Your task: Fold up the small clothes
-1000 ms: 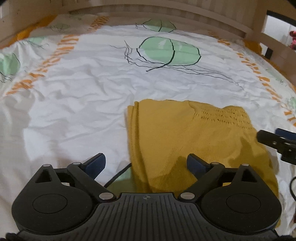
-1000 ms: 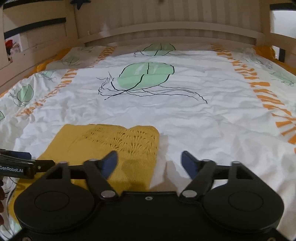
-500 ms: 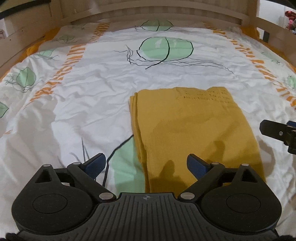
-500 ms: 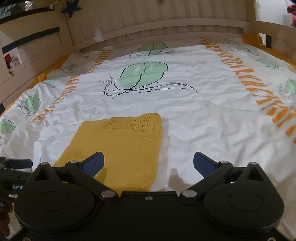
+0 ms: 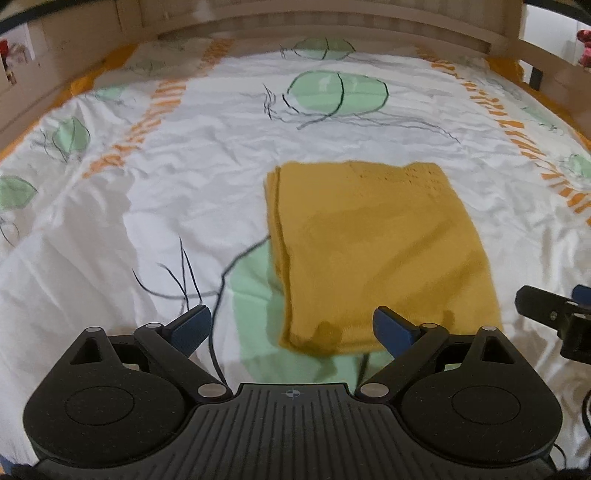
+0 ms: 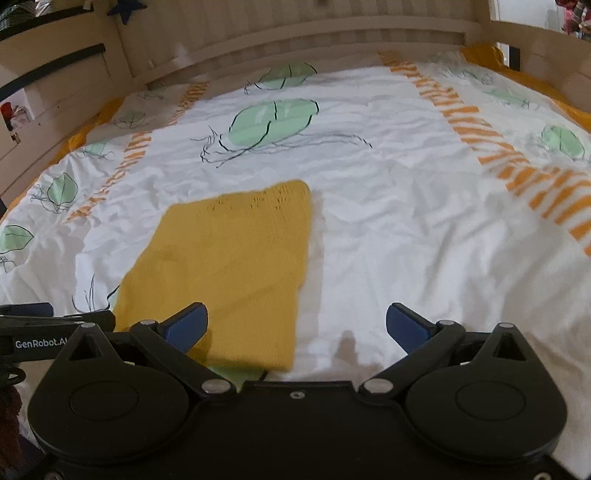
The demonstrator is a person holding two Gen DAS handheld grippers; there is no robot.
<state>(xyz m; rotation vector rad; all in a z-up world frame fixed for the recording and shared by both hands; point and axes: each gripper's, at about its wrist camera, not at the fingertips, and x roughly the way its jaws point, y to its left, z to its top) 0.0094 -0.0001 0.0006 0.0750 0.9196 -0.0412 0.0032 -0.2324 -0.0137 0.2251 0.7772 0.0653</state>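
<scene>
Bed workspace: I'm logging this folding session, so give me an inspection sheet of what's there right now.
Surface: white bedsheet with green leaf prints and orange stripes, wrinkled.
Job's things: yellow knit garment lies flat in a folded rectangle, layered edges showing along its left side.
Clutter: nothing seen on the sheet.
Grippers: left gripper open, nothing between its jaws, over the garment's near edge; right gripper open, nothing between its jaws, over the garment's near right corner.
Cables: a dark cable at the right edge of the left wrist view.
Surroundings: pale wooden bed frame around the far side; small dark star decoration on the wall.
</scene>
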